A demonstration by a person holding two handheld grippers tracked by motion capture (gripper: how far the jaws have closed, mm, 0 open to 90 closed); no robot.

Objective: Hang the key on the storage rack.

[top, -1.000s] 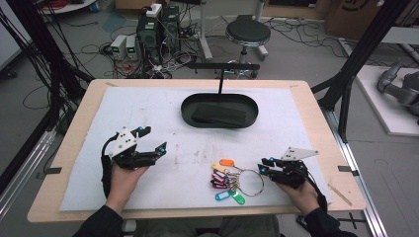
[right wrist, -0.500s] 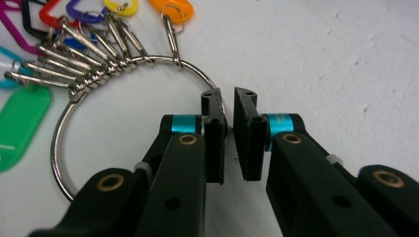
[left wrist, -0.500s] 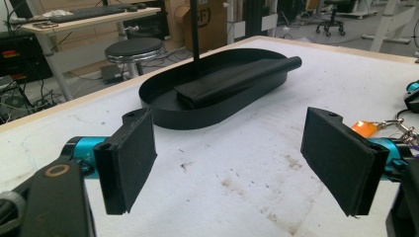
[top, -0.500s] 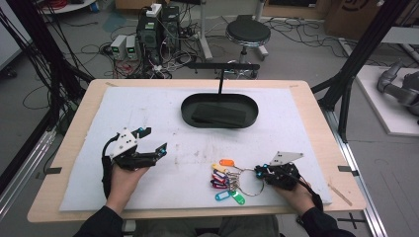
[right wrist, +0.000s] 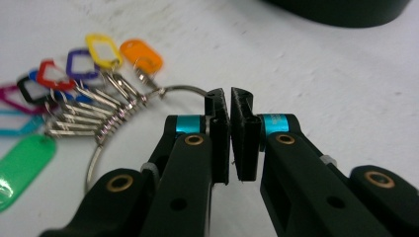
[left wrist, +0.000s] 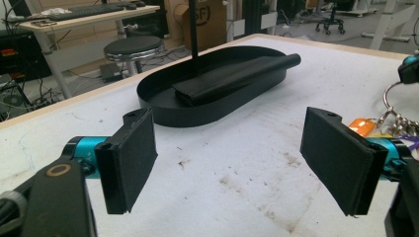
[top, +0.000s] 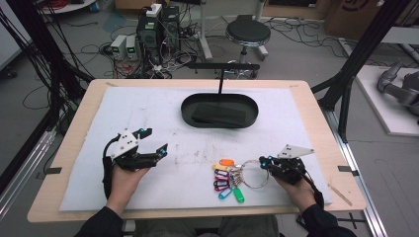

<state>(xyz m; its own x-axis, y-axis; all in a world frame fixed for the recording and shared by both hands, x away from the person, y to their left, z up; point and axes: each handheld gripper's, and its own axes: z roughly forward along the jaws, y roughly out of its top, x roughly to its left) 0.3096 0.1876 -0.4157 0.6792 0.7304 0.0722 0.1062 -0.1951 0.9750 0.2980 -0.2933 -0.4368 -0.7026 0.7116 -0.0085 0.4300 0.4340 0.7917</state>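
Right gripper (right wrist: 230, 98) jaws just closing, pinching thin metal key ring (right wrist: 185, 89) with coloured plastic tags (right wrist: 101, 49) fanned leftward, left gripper (left wrist: 232, 163) wide open, well apart at left

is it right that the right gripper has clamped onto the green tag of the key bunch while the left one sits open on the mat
Not quite. The right gripper has shut on the metal ring of the key bunch, not the green tag, which lies apart from the jaws in the right gripper view. The left gripper does sit open on the mat.
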